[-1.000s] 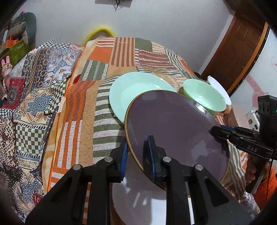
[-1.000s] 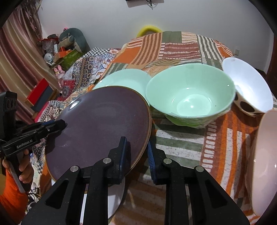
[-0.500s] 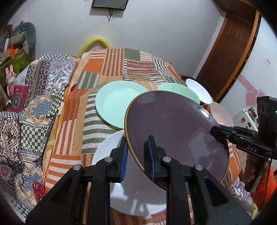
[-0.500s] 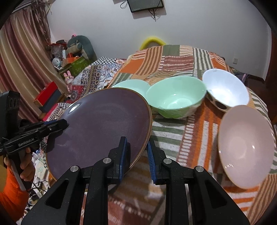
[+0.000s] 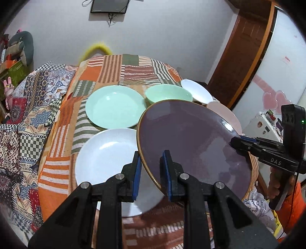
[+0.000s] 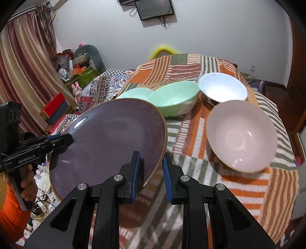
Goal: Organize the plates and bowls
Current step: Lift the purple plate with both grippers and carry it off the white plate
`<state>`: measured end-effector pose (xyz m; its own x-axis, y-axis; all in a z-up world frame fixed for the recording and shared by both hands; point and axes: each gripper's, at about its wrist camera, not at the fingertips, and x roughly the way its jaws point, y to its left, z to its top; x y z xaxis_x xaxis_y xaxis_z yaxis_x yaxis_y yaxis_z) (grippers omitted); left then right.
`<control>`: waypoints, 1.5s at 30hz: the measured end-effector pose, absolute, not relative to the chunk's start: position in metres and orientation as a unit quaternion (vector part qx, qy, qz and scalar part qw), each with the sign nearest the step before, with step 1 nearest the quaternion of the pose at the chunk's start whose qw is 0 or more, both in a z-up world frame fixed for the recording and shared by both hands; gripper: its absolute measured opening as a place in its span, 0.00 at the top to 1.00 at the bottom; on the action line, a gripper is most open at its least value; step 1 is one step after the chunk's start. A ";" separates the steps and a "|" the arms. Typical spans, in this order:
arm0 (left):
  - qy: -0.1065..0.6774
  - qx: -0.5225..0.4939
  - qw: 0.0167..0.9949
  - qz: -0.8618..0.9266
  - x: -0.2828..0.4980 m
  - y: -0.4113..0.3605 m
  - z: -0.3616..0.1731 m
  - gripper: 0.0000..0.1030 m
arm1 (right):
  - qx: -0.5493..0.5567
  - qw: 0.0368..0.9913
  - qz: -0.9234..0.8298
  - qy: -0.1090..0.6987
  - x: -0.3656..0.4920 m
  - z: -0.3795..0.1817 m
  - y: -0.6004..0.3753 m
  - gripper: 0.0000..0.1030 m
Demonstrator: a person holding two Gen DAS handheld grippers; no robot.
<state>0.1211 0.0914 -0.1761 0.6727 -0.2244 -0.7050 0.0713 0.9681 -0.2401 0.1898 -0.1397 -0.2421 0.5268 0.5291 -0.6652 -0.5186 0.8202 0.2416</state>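
Two grippers on one dish from where I sit: purple plate [image 5: 193,145] held in the air by opposite rim edges, tilted, above the table [image 5: 107,67] w/ striped patchwork cloth.

Biggest first:
- Table fills most of both views, cloth orange/green/brown stripes. Patterned quilt [image 5: 23,118] on the left of it in left cam.
- Purple plate, gold rim, largest dish. It overlaps the white plate's right edge in left cam and hides part of the pink bowl. Clear of the cloth, not touching other dishes as far as I can tell.
- White plate [image 5: 103,157] flat on cloth, nearest me in left cam, just below the green plate.
- Green plate [image 5: 114,106] flat, beyond the white one, edges close; touching or not, can't tell.
- Pink bowl [image 6: 242,134] upright, right side in right cam, near table edge.
- Green bowl [image 6: 176,99] upright, beyond the purple plate, next to the white bowl [image 6: 222,88]; white bowl has a dark pattern outside.
- Left gripper [image 5: 151,172]: jaws nearly closed, blue pads pinching the purple plate's near-left rim.
- Right gripper [image 6: 151,170]: same, narrow gap, pads clamped on the plate's right rim. Each gripper shows in the other's cam at the far rim, w/ a hand and orange sleeve [image 5: 292,206] behind.
- Wall monitor [image 6: 154,8] above, curtain [image 6: 23,76] left.
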 end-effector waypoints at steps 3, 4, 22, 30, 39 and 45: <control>0.403 -0.093 0.906 -0.085 0.119 0.079 -0.179 0.79 | 0.012 0.874 0.296 0.386 0.185 -0.246 -0.151 0.80; 0.405 -0.092 0.906 -0.086 0.117 0.075 -0.180 0.79 | 0.013 0.874 0.295 0.387 0.184 -0.248 -0.155 0.80; 0.452 -0.089 0.881 -0.109 0.126 0.037 -0.216 0.79 | 0.028 0.867 0.272 0.417 0.173 -0.280 -0.192 0.79; 0.473 -0.084 0.869 -0.118 0.139 0.024 -0.233 0.79 | 0.035 0.862 0.259 0.433 0.177 -0.296 -0.204 0.79; 0.490 -0.079 0.859 -0.125 0.152 0.014 -0.249 0.79 | 0.037 0.858 0.248 0.448 0.184 -0.306 -0.209 0.79; 0.504 -0.072 0.852 -0.125 0.157 0.008 -0.260 0.79 | 0.036 0.854 0.240 0.461 0.189 -0.315 -0.210 0.80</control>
